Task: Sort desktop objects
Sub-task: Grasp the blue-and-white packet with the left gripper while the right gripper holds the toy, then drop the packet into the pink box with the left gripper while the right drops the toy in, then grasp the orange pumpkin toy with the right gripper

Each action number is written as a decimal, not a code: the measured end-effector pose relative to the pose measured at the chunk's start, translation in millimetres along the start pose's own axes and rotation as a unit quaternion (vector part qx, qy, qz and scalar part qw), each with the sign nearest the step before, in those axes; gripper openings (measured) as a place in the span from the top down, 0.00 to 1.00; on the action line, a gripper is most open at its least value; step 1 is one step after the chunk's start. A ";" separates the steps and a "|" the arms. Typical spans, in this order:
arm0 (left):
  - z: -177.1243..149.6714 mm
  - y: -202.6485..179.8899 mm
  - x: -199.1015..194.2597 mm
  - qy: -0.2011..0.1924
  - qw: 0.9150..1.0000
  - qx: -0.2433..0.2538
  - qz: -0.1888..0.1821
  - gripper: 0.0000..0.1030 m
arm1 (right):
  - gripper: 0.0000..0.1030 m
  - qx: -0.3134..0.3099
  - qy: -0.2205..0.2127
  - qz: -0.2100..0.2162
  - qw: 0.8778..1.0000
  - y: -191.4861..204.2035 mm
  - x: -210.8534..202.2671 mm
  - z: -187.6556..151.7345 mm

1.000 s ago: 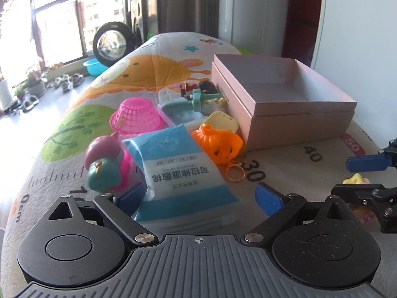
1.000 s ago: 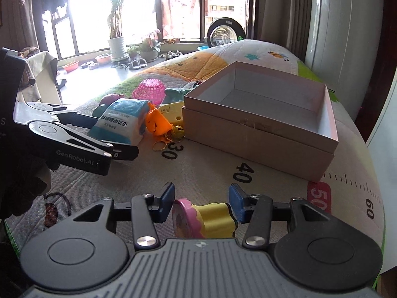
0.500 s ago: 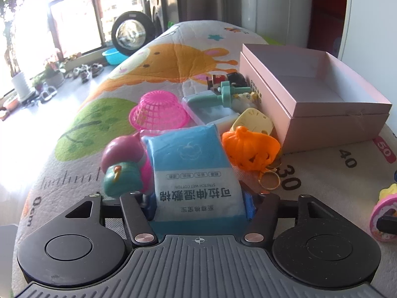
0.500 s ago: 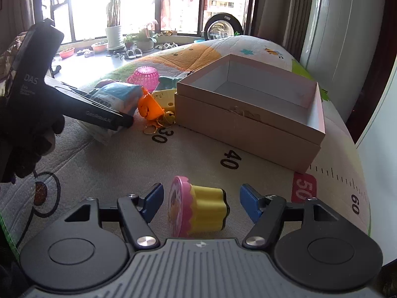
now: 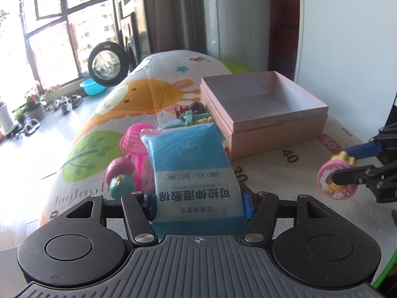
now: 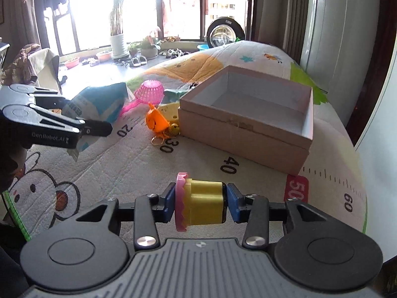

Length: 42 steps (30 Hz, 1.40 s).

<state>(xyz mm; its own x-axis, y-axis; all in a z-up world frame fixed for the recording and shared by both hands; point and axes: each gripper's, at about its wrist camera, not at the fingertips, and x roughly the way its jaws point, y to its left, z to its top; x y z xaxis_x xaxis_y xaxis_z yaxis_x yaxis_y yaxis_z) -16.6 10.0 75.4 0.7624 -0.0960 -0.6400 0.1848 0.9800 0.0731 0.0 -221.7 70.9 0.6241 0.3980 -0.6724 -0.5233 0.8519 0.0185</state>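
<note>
Nearest the right wrist camera, the right gripper [image 6: 201, 204] is clamped on a yellow cupcake-shaped toy [image 6: 203, 204] with a pink scalloped end. Its two blue pads press the toy's two ends, and the toy lies sideways between them, lifted above the printed play mat [image 6: 124, 173]. From the left wrist view the same toy [image 5: 335, 177] appears at the right edge, its round pink face turned toward the camera.

Closest to the left wrist camera, the left gripper [image 5: 198, 204] is closed on a blue packet of wet cotton pads [image 5: 192, 171], pinching its near end from both sides; the packet's far end tilts up and away. The right wrist view shows this packet [image 6: 99, 101] held off the mat at the left.

Just past the packet, on the mat, sit a pink and teal bird-like toy [image 5: 121, 176] and a pink mesh basket [image 5: 135, 140]. An orange pumpkin toy [image 6: 156, 121] with a gold ring lies beside the "30" mark, near a yellow cheese-like piece [image 6: 170, 111].

Farther back stands an open pink cardboard box [image 6: 248, 131], well apart from both grippers. A cluster of small toys [image 5: 192, 114] lies against its left side.
</note>
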 end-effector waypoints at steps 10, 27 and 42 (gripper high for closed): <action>102.1 -39.5 39.7 -0.098 0.992 0.031 -0.076 0.34 | 0.59 0.078 -0.113 -0.016 0.990 -65.6 -48.9 77.5; 10.5 26.7 66.3 0.042 0.998 -0.050 0.013 0.06 | 0.54 0.029 -0.065 -0.040 0.997 -51.5 37.6 67.2; -4.8 89.8 35.3 0.007 0.982 -0.154 0.109 0.04 | 0.54 -0.229 -0.074 -0.050 0.969 120.3 128.6 52.3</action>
<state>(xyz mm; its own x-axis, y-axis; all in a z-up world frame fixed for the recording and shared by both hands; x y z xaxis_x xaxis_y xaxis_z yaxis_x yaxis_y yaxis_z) 24.0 95.5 55.7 0.7534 0.1226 -0.6461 -0.1806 0.9833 -0.0240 47.6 -50.2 25.4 0.7432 0.3950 -0.5401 -0.6380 0.6616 -0.3940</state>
